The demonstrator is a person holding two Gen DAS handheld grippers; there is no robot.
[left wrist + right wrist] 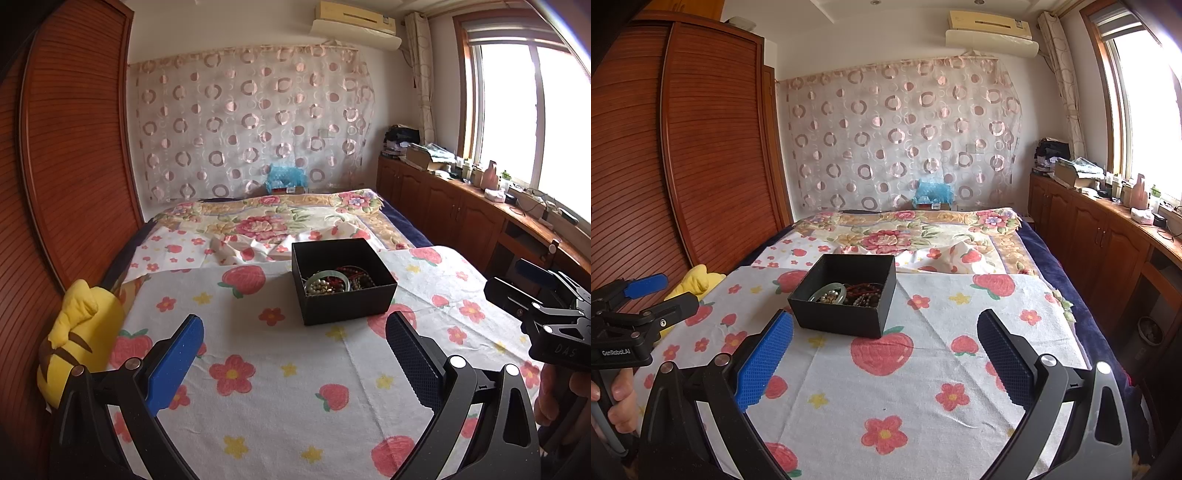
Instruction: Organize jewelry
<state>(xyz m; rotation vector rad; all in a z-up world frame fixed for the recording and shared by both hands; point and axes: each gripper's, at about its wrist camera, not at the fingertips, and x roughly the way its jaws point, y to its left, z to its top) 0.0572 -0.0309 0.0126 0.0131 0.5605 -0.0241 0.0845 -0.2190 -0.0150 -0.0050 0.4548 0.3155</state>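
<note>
A black open box (347,302) stands on the flowered white cloth (273,387) on the bed. It holds a pale green bangle (327,275), pearl beads and dark and red bead strings (356,278). My left gripper (295,354) is open and empty, hovering in front of the box. In the right wrist view the box (842,314) sits ahead and left of my right gripper (886,354), which is open and empty; the bangle (827,291) and beads (866,293) lie inside. Each gripper shows at the edge of the other's view, the right one (532,295) and the left one (661,295).
A yellow plush toy (79,332) lies at the bed's left edge by the wooden wardrobe (66,155). A floral quilt (273,218) covers the far bed. Wooden cabinets (443,206) with clutter run along the right under the window.
</note>
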